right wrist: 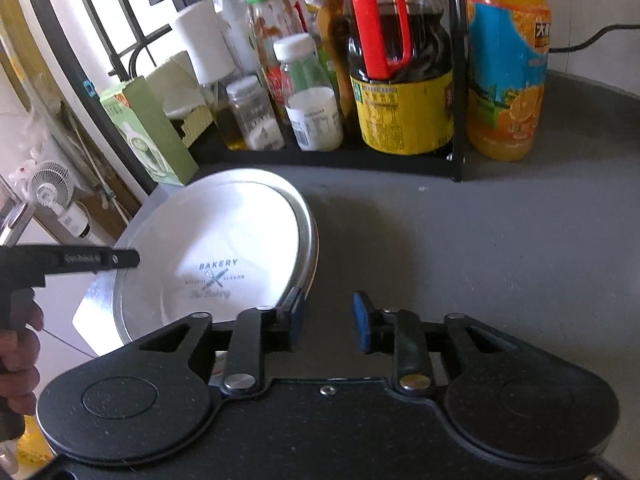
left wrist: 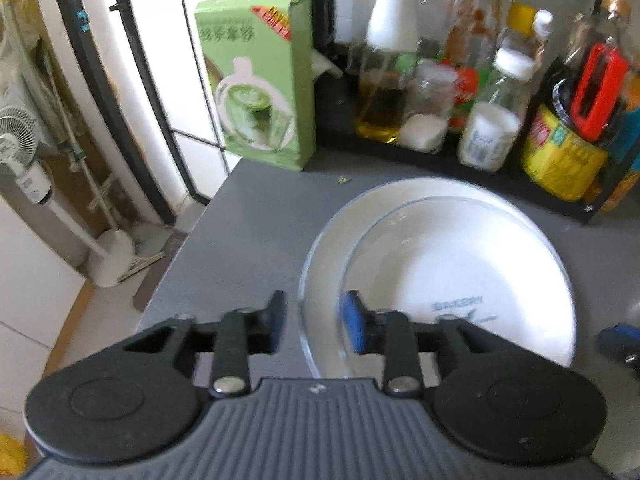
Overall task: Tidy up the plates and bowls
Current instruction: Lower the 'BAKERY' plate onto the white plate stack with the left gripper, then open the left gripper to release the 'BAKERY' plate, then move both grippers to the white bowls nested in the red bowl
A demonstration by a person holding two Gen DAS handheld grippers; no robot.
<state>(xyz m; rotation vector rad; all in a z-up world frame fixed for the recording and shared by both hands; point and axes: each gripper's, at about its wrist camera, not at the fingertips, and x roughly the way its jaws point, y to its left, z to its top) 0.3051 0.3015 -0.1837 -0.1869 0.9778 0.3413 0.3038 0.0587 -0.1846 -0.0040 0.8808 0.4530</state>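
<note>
My left gripper [left wrist: 314, 322], lower centre of the left wrist view, stands with jaws apart astride the near rim of the glass dish [left wrist: 316, 280]; the pads do not press on it. The white plate [left wrist: 460, 272], printed "BAKERY", lies inside that dish on the grey table [left wrist: 256, 216], right of centre. My right gripper [right wrist: 326, 322], lower centre of the right wrist view, is likewise parted and holds nothing; its left finger sits just beside the dish edge. There the plate lies left of centre. Green carton [left wrist: 260, 80] upper left; rack of bottles [right wrist: 328, 156] along the top; orange juice bottle [right wrist: 506, 68] upper right
</note>
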